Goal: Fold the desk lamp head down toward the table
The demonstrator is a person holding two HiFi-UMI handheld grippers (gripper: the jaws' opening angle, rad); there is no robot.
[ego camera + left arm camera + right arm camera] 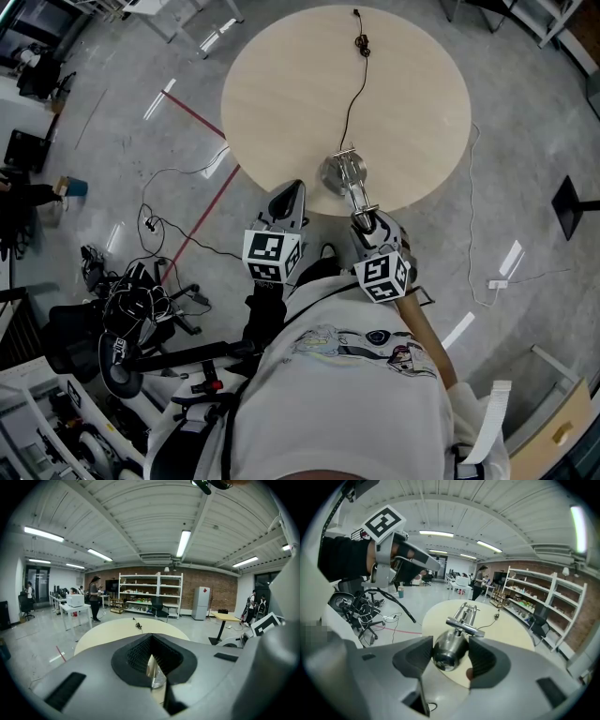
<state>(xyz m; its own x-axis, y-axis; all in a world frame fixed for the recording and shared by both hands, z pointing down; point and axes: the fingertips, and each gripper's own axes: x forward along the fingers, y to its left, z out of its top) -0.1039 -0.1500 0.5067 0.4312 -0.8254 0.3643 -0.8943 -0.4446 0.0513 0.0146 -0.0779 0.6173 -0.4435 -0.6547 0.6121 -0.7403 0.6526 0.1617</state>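
Grey floor (pixel 525 141) all around, crossed at the left by a red tape line (pixel 202 117) and strewn lower left with a dark heap of chairs and cords (pixel 127 319). On that floor, a round pale surface (pixel 281 84), bare but for one thing.

Near the rim closest to the person, the desk lamp (pixel 345 178): round chrome base (pixel 332 174) flat on the surface, twin-rod arm (pixel 356 192) slanting back toward the person, lamp head (pixel 365 217) at its end, raised above the surface close to the rim.

Clamped on that head, the right tool (pixel 368 223), marker cube on its back. In the right gripper view, dark pads (pixel 421 657) pressed to both flanks of the shiny dome (pixel 448 652), with the crossbar and rods (pixel 464 619) just beyond.

Just left of the lamp and apart from it, the left tool (pixel 292 193), tips aimed at the surface. In the left gripper view, jaws drawn together at the tips, gripping nothing, only a sliver of chrome visible through the narrow slit behind them. Seen from the right gripper view, this same left tool (pixel 423 560) up at the left, above the surface's near rim.

From the lamp, a thin black cable (pixel 351 105) across the surface to a small dark lump (pixel 362 44) near the far rim, too small to identify.
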